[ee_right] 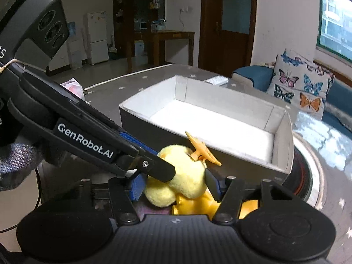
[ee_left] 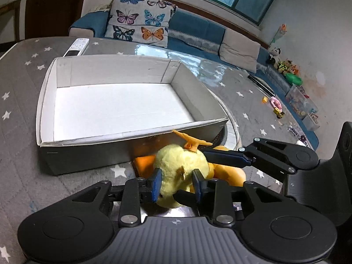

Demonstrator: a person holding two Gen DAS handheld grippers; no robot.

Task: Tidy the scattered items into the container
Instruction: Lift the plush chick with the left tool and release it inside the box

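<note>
Both the left gripper (ee_left: 177, 181) and right gripper (ee_right: 175, 183) clamp the plush duck (ee_left: 182, 165), apparently just beside the box (ee_left: 132, 136).

My left gripper (ee_left: 177, 183) sits low and near, its two blue-padded fingers (ee_left: 156, 183) pressed into either side of the yellow plush duck (ee_left: 182, 165), so the soft body bulges between them. My right gripper (ee_right: 176, 186) comes in from the right, its fingers (ee_right: 137, 187) likewise closed against the same duck from the other flank. The two tools cross at the toy: one black finger of each reaches over into the other's view, lying along the plush. Both wrists are angled forward and slightly down toward the tabletop.
</note>
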